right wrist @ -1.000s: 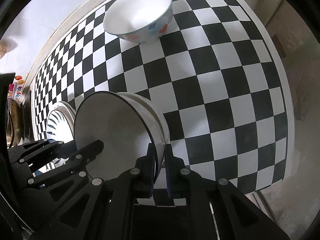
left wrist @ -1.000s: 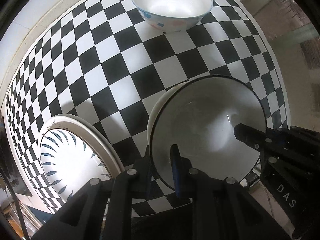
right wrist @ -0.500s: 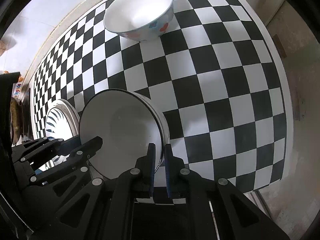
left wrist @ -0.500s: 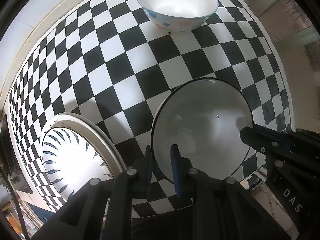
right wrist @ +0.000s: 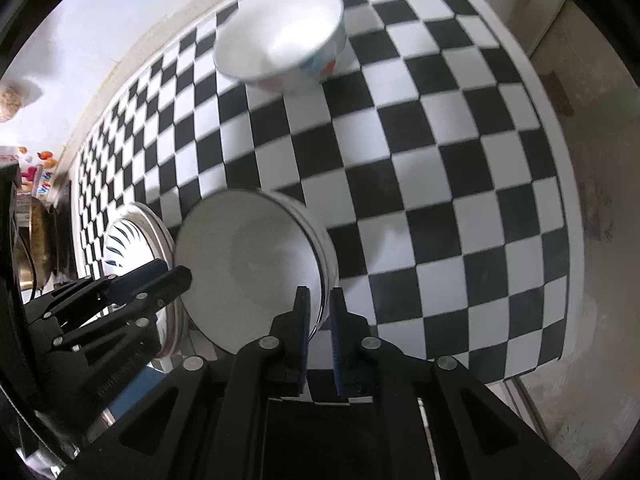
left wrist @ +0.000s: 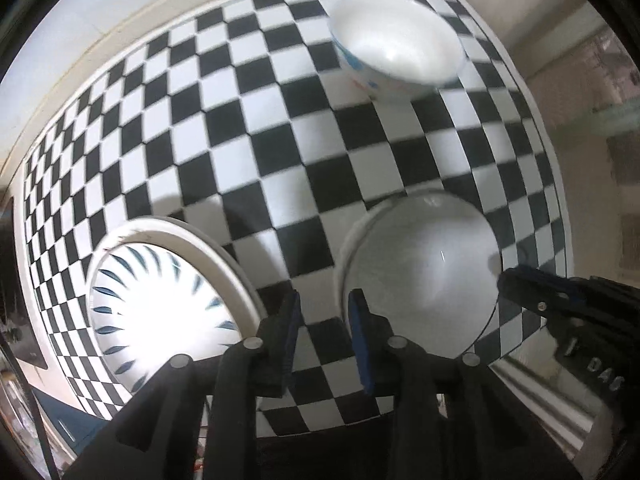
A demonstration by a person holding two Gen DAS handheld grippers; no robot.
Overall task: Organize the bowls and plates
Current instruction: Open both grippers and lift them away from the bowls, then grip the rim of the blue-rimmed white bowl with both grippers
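Note:
A white bowl with a thin dark rim (left wrist: 420, 268) (right wrist: 248, 264) sits nested in another white bowl on the checkered cloth. My left gripper (left wrist: 322, 326) is open, its jaws apart just left of the bowl's rim, free of it. My right gripper (right wrist: 319, 320) is shut on the bowl's right rim. A white plate with blue leaf marks (left wrist: 160, 300) (right wrist: 124, 240) lies to the left. A white bowl with coloured spots (left wrist: 396, 56) (right wrist: 280, 40) stands at the far side.
The black-and-white checkered cloth (left wrist: 260, 140) (right wrist: 440, 180) covers the table; its right edge (right wrist: 560, 200) and near edge are close to the bowls. Kitchen items (right wrist: 36, 184) stand at the far left. A wall runs behind the table.
My left gripper has opened and let go of the bowl's left rim, drawing back. The bowl has dropped level into the bowl beneath. My right gripper still holds the rim.

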